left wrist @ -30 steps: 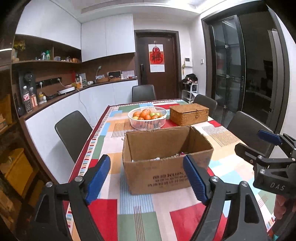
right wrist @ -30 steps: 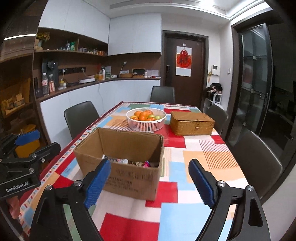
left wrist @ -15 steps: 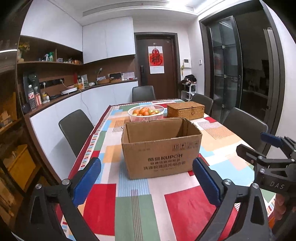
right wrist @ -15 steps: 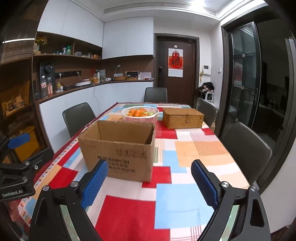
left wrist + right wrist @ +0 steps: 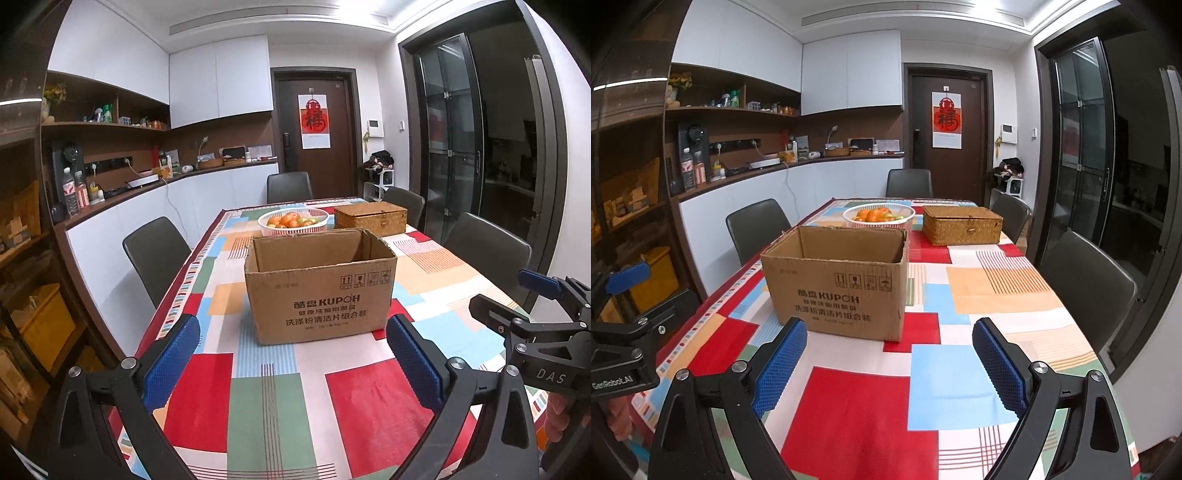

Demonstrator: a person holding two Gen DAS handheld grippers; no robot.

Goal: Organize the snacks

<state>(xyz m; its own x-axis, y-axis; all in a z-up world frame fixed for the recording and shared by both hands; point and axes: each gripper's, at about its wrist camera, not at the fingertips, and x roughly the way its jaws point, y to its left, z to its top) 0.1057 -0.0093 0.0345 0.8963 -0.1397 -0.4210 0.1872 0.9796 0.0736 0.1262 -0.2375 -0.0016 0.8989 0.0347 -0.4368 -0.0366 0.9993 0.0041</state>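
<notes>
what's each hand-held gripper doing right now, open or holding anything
Left hand-held gripper: open, jaws just opened wider, nothing between them.
Right hand-held gripper: open, holding nothing.

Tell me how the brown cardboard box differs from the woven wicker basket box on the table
The brown cardboard box is open at the top, while the woven wicker basket box has its lid shut. The cardboard box has smooth sides with printed lettering; the wicker one is textured weave with a small front clasp. The cardboard box looks taller and sits nearer the cameras; the wicker box sits farther back, beside the white fruit basket. Both are brownish, rectangular, and rest on the patchwork tablecloth.
</notes>
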